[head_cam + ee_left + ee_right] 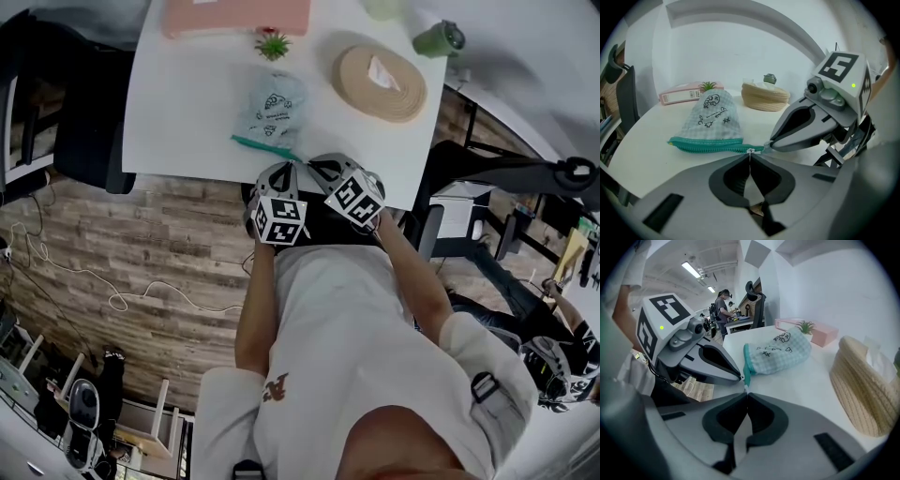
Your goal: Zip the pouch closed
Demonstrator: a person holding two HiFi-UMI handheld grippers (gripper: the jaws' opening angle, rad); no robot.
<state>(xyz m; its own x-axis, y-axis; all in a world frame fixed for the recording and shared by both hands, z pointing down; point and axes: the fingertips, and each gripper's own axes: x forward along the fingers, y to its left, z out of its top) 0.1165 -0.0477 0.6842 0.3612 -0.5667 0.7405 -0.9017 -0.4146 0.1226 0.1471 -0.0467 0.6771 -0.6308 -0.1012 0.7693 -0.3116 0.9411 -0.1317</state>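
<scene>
The pouch [272, 105] lies flat on the white bench [187, 112], just left of the round woven basket [412, 103] in the head view and a little nearer the person than it. Its long axis runs away from the person: the rounded closed end points toward the far side of the bench, level with the basket, and the teal zipper [708, 146] edge faces the person, lying crosswise near the bench's front edge.

Both grippers meet at the zipper end that is closer to the basket. The left gripper [750, 154] has its fingers [703, 183] pressed fully together, and the small silvery zipper pull [750, 151] sits pinched at their tips. The right gripper [746, 394] also has its fingers [792, 427] pressed fully together, on the teal zipper tail [746, 379] just beyond the pull on the basket side. The two sets of tips are almost touching. The pouch body stretches away from both. In the left gripper view the teal teeth run as one joined band along the whole edge.
</scene>
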